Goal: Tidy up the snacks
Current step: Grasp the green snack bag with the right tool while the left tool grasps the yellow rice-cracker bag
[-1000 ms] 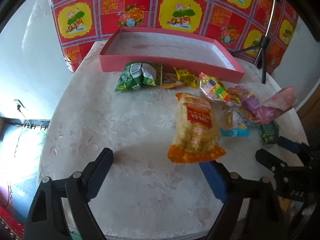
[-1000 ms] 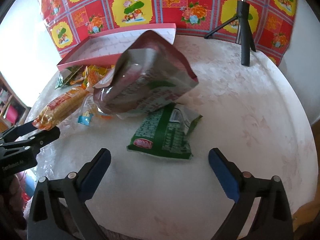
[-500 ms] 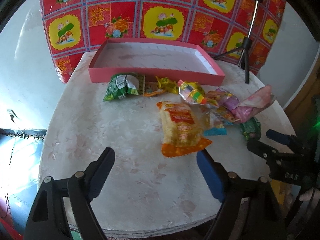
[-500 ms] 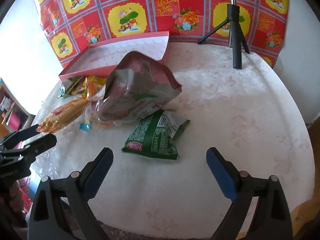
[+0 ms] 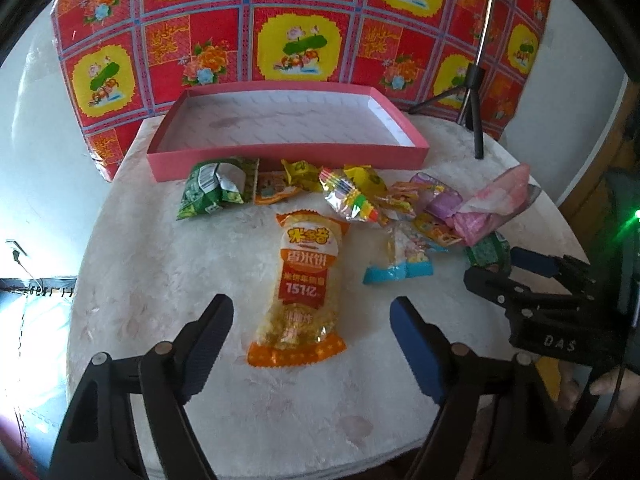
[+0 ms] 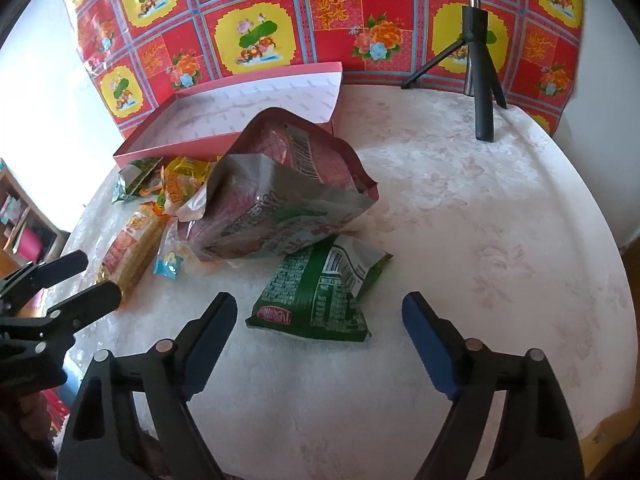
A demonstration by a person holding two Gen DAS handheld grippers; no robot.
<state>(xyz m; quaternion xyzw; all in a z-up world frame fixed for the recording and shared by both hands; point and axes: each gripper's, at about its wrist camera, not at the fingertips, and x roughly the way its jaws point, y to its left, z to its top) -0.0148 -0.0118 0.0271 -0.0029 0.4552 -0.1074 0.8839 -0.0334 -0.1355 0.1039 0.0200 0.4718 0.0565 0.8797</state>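
Note:
A pink shallow box (image 5: 280, 156) stands empty at the back of the round table; it also shows in the right wrist view (image 6: 224, 120). Loose snack packs lie in front of it. My left gripper (image 5: 312, 320) is open, its fingers on either side of the near end of an orange rice-cracker pack (image 5: 302, 288). My right gripper (image 6: 320, 316) is open, straddling a green snack pack (image 6: 320, 292) that lies partly under a large pink pouch (image 6: 280, 200). The right gripper also shows in the left wrist view (image 5: 500, 268).
A green pack (image 5: 212, 188), yellow and rainbow candy packs (image 5: 352, 196), a blue-edged pack (image 5: 400, 256) and the pink pouch (image 5: 496, 204) lie scattered. A black tripod (image 6: 480, 76) stands at the back right. A red patterned cloth (image 5: 300, 28) hangs behind the table.
Both grippers have drawn back and lowered toward the table. The orange pack now lies straight between my left fingers, and the green pack between my right fingers. Both stay open.

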